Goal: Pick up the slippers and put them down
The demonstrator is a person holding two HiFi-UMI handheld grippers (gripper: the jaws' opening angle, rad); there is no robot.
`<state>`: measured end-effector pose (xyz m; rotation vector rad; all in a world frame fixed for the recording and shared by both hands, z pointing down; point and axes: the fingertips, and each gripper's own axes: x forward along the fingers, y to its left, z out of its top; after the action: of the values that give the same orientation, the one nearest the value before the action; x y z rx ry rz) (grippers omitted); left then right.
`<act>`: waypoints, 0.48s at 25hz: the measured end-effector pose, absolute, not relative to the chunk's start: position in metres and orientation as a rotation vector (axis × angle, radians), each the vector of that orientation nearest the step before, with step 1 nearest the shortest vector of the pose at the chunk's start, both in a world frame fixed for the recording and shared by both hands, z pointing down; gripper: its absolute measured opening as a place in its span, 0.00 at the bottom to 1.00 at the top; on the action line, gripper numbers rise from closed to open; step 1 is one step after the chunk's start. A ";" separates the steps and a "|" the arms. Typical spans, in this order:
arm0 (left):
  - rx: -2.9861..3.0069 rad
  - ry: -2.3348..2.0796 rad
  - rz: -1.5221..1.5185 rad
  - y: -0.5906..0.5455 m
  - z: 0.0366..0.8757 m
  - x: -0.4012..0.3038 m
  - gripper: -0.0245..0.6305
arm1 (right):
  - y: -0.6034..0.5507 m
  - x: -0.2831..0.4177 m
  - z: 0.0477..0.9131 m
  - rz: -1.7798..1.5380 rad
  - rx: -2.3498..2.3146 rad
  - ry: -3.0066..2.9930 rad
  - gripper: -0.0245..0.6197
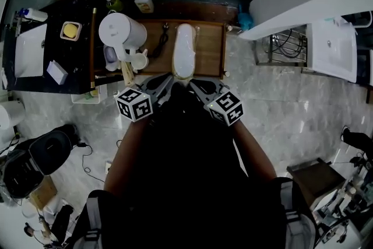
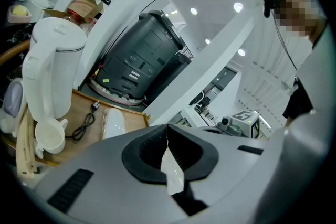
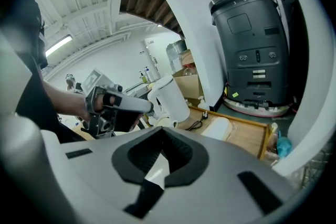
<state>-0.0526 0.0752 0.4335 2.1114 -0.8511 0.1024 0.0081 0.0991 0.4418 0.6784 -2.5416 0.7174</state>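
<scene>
Slipper [image 1: 184, 51] on tray [image 1: 211, 46]; left tool [image 1: 167, 81] and right tool [image 1: 194, 84], closed, near it.

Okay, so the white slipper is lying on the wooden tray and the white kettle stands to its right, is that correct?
Not quite. The white kettle stands to the left of the white slipper, not its right. The slipper does lie on the wooden tray. The head view shows this.

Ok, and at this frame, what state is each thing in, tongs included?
Left tongs: shut, empty.
Right tongs: shut, empty.
Slipper: lying flat on the wooden tray, untouched.
Kettle: upright, lid down.
Mug: upright beside the kettle.
Power cord: unplugged, bunched on the tray.
</scene>
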 end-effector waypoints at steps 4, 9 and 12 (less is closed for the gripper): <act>2.102 -0.851 0.082 0.075 0.439 -0.058 0.06 | 0.098 0.009 0.446 0.732 0.704 -2.541 0.06; 2.111 -0.811 0.102 0.076 0.450 -0.058 0.06 | 0.095 0.007 0.452 0.760 0.713 -2.543 0.11; 2.105 -0.808 0.119 0.076 0.457 -0.057 0.06 | 0.095 0.006 0.460 0.765 0.721 -2.526 0.14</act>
<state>-0.0574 0.0764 0.4573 2.1052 -0.8085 0.1194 0.0060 0.0945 0.4598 0.7213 -2.5258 0.7655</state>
